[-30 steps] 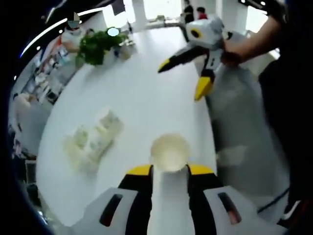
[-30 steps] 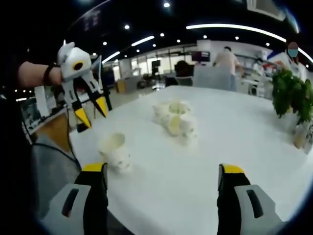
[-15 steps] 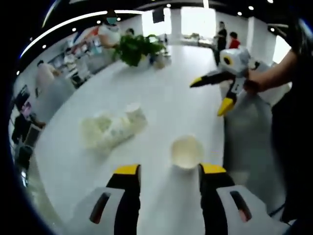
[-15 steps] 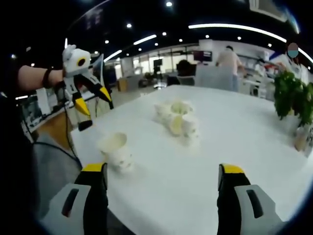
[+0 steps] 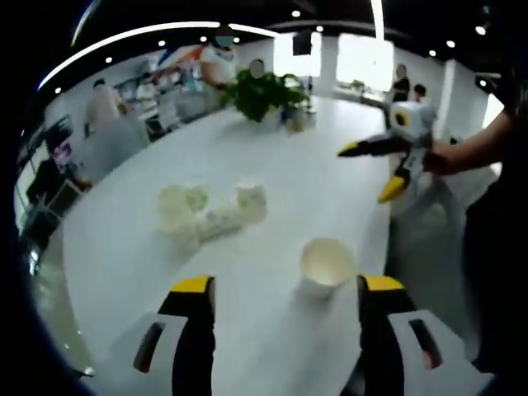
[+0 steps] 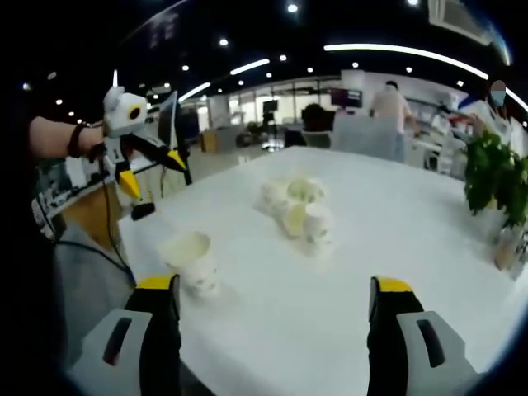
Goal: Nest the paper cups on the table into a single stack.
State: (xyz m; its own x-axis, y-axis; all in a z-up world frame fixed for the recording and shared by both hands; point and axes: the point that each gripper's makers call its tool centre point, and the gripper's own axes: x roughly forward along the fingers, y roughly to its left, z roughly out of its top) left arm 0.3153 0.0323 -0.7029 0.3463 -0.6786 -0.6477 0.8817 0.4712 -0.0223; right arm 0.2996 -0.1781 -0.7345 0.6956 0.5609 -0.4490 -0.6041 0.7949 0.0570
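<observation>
A single white paper cup (image 5: 327,262) stands upright on the white table (image 5: 272,173), just ahead of my open left gripper (image 5: 288,289) and toward its right jaw. A cluster of several paper cups (image 5: 210,210), some lying on their sides, sits further out to the left. In the right gripper view the lone cup (image 6: 192,261) stands near the left jaw of my open right gripper (image 6: 276,290), with the cluster (image 6: 297,206) beyond it. My left gripper (image 6: 132,144) hangs open above the table's left edge, held by a hand. The right gripper (image 5: 394,157) shows open at the right of the left gripper view.
A green potted plant (image 5: 266,91) stands at the table's far end, also seen as the plant (image 6: 493,177) at the right. People stand in the background of an open office. The table edge (image 6: 124,235) lies close to the lone cup.
My left gripper has pulled back and risen from the lone cup, which now stands farther ahead and free of the jaws. The right gripper's view has hardly shifted.
</observation>
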